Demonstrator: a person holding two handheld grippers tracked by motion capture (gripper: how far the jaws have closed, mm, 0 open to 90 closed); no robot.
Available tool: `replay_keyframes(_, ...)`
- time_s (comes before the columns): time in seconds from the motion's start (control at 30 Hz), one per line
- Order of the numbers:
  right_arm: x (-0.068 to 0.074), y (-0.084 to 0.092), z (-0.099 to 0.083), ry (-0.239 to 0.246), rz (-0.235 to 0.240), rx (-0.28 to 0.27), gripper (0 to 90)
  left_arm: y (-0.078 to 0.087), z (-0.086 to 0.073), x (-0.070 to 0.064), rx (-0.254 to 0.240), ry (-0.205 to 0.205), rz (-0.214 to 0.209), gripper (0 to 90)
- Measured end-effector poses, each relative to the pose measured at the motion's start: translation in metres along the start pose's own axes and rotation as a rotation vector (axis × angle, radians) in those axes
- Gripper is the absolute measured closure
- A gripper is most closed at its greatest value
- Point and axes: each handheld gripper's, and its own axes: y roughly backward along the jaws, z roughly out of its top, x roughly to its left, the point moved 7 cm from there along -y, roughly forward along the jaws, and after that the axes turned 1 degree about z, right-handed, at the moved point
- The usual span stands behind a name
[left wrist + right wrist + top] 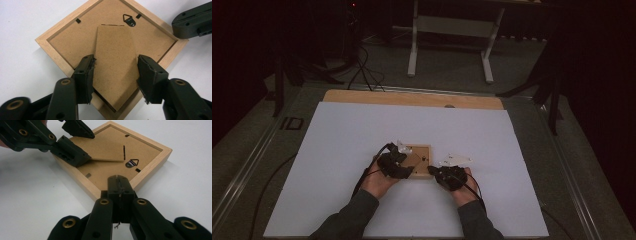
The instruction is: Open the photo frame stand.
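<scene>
A light wooden picture frame (pixel 422 152) lies face down on the white tabletop (pixel 362 130), its brown backing board (pixel 75 37) facing up. My left gripper (pixel 116 72) is shut on the board's cardboard stand flap (pixel 113 50), one pad against each long edge. In the right gripper view the flap (pixel 107 157) sits slightly raised off the board. My right gripper (pixel 118 180) is shut with nothing between its jaws, and its tip rests at the frame's near rim (pixel 140 182). A small metal hanger (pixel 129 19) sits near the flap's hinge. From above, the left gripper (pixel 409 170) and the right gripper (pixel 434 171) meet at the frame's near edge.
The frame lies near the middle of the white sheet, with bare surface all around it. A strip of wooden table edge (pixel 412 97) runs along the far side. Beyond it stand white stand legs (pixel 452 30) and floor cables (pixel 364 70).
</scene>
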Motion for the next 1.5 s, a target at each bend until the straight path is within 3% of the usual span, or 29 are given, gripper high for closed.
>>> replay_keyframes(0.2, 0.0, 0.0, 0.0, -0.001, 0.001, 0.0, 89.7, 0.008, 0.008, 0.001, -0.041, 0.048, -0.014, 49.9)
replay_keyframes(0.47, 0.0, 0.0, 0.0, 0.002, -0.001, -0.001, 89.7, 0.008, 0.007, 0.004, -0.033, 0.107, -0.057, 45.2)
replay_keyframes(0.77, 0.0, 0.0, 0.0, -0.001, 0.001, -0.002, 89.7, 0.006, -0.001, 0.004, -0.003, 0.116, -0.072, 43.3)
replay_keyframes(0.93, 0.0, 0.0, 0.0, 0.002, 0.0, -0.002, 89.7, 0.005, -0.003, 0.003, 0.026, 0.13, -0.099, 47.4)
replay_keyframes(1.03, 0.0, 0.0, 0.0, 0.002, 0.001, -0.004, 89.7, 0.006, -0.002, 0.003, 0.023, 0.144, -0.104, 48.0)
replay_keyframes(1.2, 0.0, 0.0, 0.0, 0.002, 0.001, -0.003, 89.7, 0.013, 0.004, 0.008, -0.008, 0.201, -0.14, 48.5)
replay_keyframes(1.5, 0.0, 0.0, 0.0, 0.005, 0.0, -0.004, 89.6, 0.013, 0.007, 0.01, -0.011, 0.227, -0.153, 48.0)
